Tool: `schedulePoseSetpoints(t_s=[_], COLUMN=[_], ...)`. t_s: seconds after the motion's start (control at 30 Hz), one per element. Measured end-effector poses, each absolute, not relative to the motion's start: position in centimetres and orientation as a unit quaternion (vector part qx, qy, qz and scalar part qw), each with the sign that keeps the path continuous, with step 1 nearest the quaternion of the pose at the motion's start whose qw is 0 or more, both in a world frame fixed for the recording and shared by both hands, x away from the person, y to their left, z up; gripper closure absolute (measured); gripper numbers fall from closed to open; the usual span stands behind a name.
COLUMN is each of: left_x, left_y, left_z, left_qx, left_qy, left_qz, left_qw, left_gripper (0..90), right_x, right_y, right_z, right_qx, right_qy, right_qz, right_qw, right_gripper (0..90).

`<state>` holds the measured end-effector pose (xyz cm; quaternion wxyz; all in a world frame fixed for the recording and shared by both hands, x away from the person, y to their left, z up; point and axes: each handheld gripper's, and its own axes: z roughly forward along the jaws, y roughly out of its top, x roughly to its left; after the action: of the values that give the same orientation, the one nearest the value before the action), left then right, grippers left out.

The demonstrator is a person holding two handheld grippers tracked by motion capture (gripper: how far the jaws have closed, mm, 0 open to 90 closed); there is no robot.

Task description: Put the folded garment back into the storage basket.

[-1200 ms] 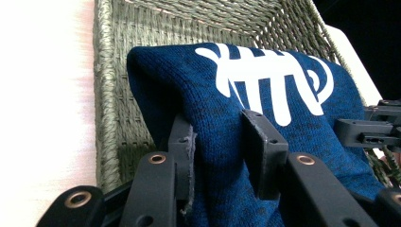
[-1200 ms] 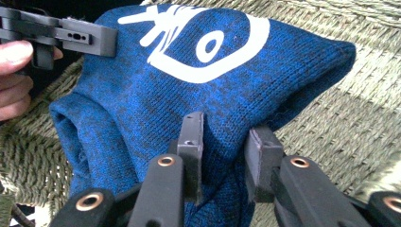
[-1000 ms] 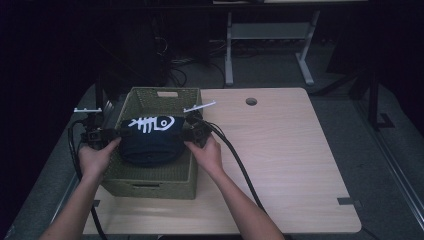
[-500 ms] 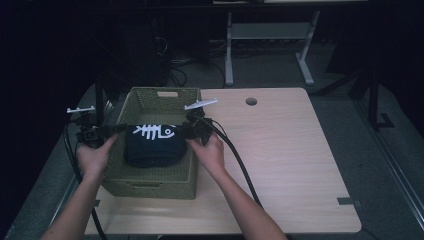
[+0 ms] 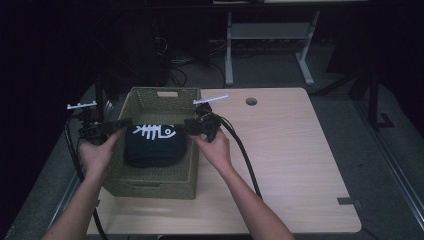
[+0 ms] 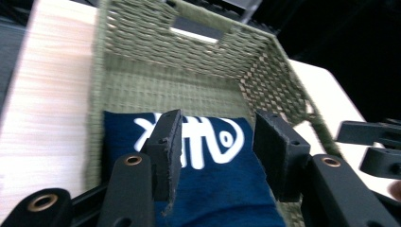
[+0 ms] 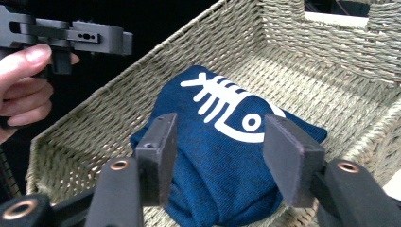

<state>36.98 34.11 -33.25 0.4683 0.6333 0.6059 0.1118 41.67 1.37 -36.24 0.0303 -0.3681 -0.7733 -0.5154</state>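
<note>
The basket [image 5: 131,172] stands on the left part of the tabletop [image 5: 300,165], the folded cloth [image 5: 155,147] lies inside it toward its near wall, the left gripper [image 5: 117,125] hangs at the basket's left rim and the right gripper [image 5: 192,125] at its right rim.

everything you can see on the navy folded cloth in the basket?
The navy folded cloth is a knit-looking fabric, folded into a thick rounded bundle, with a white fish-skeleton print on its top face. It lies on the floor of the green woven basket, towards the near end, leaving the far floor bare. The left gripper and right gripper frame it with jaws apart, just opening; neither pad presses it.
</note>
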Motion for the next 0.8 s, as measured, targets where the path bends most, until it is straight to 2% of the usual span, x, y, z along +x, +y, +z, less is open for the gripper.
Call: schedulePoseSetpoints(t_s=[0.3,0.57,0.8], left_x=[36.8,36.1,35.8], left_y=[32.5,30.7,29.8], left_z=[-32.7,-32.2,-31.8], left_qx=[0.642,0.649,0.651], left_qy=[0.588,0.570,0.559], left_qz=[0.105,0.125,0.130], left_qw=[0.480,0.487,0.496], left_gripper=[38.7,27.0,24.9], right_x=[41.7,41.5,41.4], right_y=[-1.2,-3.7,-5.4], right_z=[-35.4,-34.4,-34.4], right_qx=[-0.369,-0.374,-0.376], right_qy=[-0.760,-0.753,-0.751], right_qz=[-0.534,-0.541,-0.541], right_qw=[0.042,0.036,0.037], right_gripper=[35.6,31.1,30.1])
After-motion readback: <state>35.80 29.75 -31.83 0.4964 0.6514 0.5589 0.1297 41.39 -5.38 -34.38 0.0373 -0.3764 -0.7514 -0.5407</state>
